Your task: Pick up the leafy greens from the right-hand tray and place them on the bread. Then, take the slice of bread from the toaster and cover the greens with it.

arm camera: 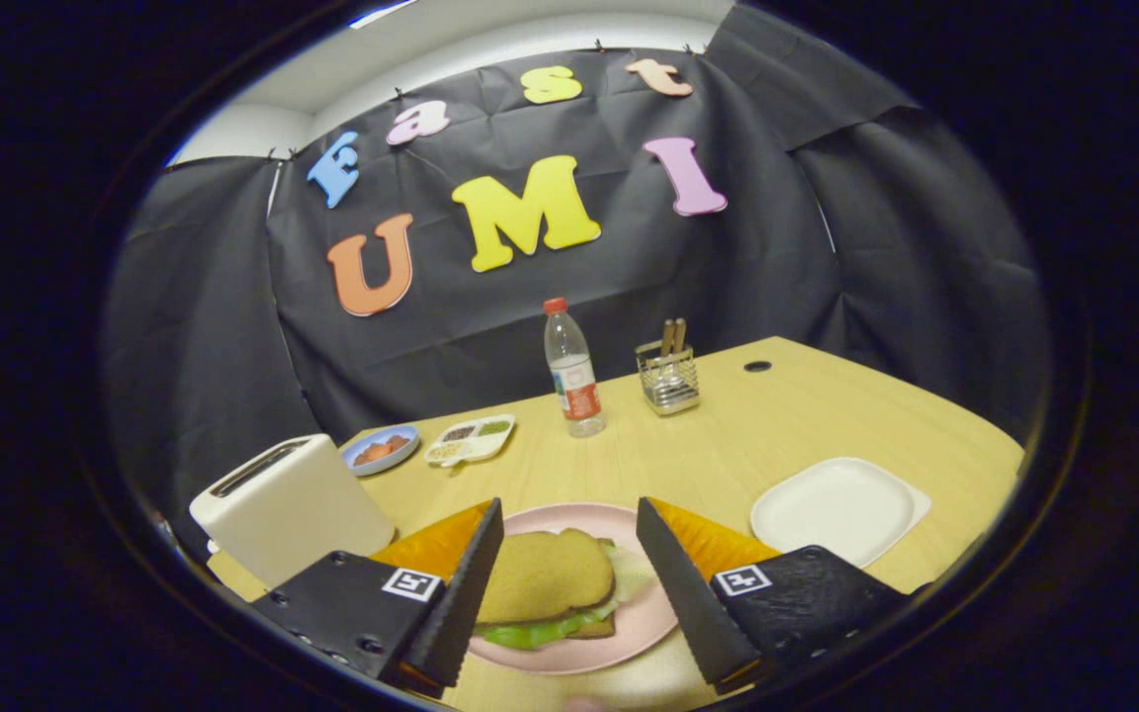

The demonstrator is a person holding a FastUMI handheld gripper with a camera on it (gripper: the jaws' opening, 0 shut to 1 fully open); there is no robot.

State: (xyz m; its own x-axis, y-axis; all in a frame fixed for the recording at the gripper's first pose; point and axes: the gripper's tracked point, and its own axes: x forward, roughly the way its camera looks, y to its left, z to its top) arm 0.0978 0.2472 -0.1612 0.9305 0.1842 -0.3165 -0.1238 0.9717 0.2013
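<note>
We see the gripper [569,583] hanging low over the pale wooden bench [728,445], its two fingers spread wide apart and pressing on nothing. Between the fingers sits a round pink plate [644,613] carrying the stacked sandwich: a tan slice of bread [545,576] lies on top, a ruffled layer of light green leafy greens [530,633] pokes out from under it along the near edge, and a thin brown edge of a lower bread slice [594,627] shows beneath the greens. The top slice is not touched by either finger; both fingers flank the sandwich with a gap on each side.

To the left of the fingers, close to the plate, stands a cream-white box-shaped toaster [288,504] with its dark slot facing up; we cannot tell what is inside the slot. To the right of the fingers rests a white square tray with rounded corners [838,507], its surface bare.

Beyond the plate, toward the black cloth wall, we find a small blue dish holding reddish pieces [380,450], beside it a white divided tray with small portions of seasoning [471,440], then a clear plastic water bottle with a red cap [573,371] standing upright, and a wire metal caddy holding wooden-handled utensils [668,376]. A small dark round hole [757,366] marks the bench behind the caddy.
</note>
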